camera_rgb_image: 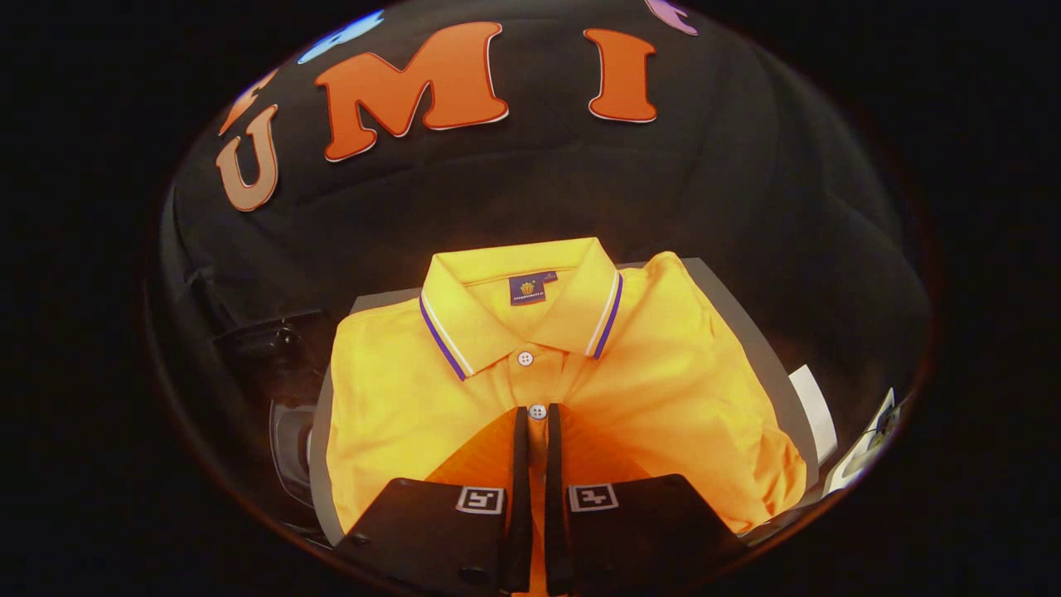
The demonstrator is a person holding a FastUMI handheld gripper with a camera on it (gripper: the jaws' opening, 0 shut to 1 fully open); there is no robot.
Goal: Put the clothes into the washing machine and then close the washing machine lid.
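Observation:
A folded yellow polo shirt (663, 390) with a purple-and-white striped collar lies flat on a grey board (750, 332), collar pointing away from me. My gripper (537, 412) is low over the shirt's button placket. Its two fingers stand almost together, and a thin strip of yellow fabric is pinched in the narrow gap between them. The lower white button (537, 411) sits right at the fingertips, and the upper button (525, 358) lies just beyond them. The gripper throws a darker orange shadow on the cloth on both sides.
A dark device (265, 340) and a rounded grey object (292, 444) sit to the left of the board, dim and hard to make out. White sheets or cards (814, 410) lie to the board's right. The black cloth wall rises behind.

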